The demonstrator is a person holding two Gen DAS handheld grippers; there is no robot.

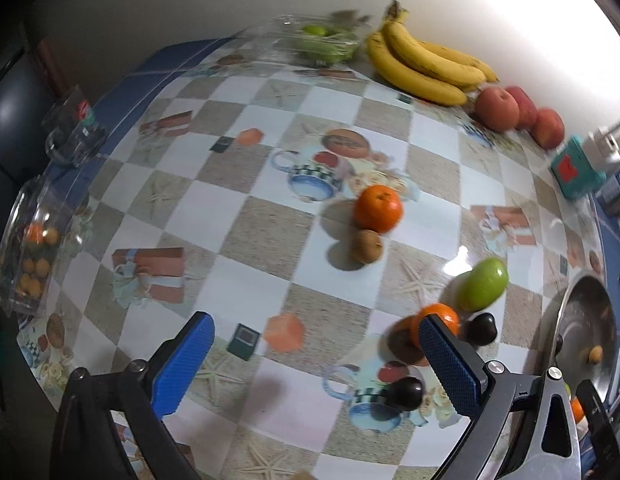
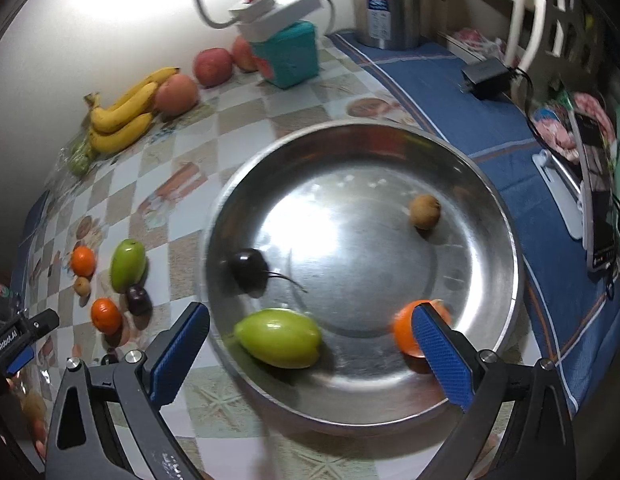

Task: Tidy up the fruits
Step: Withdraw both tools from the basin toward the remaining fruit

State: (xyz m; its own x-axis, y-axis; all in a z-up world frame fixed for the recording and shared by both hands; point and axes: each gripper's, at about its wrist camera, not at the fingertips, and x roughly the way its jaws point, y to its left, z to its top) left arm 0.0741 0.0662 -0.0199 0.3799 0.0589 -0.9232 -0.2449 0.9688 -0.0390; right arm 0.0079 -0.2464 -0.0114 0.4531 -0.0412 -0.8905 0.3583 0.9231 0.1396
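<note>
Both hand-held grippers released: left [image 1: 315, 354] above table [image 1: 270, 220] fruit, right [image 2: 310, 344] above bowl [image 2: 505, 216] holding cherry [image 2: 248, 270], mango [image 2: 278, 337], orange [image 2: 405, 330].

This is a home kitchen or dining corner. The table [image 1: 270, 208] wears a glossy checkered oilcloth printed with cups and starfish. A stainless steel electric kettle [image 2: 393, 0], a white power strip [image 2: 282, 6] and a black charger [image 2: 485, 78] sit along its far edge.
</note>
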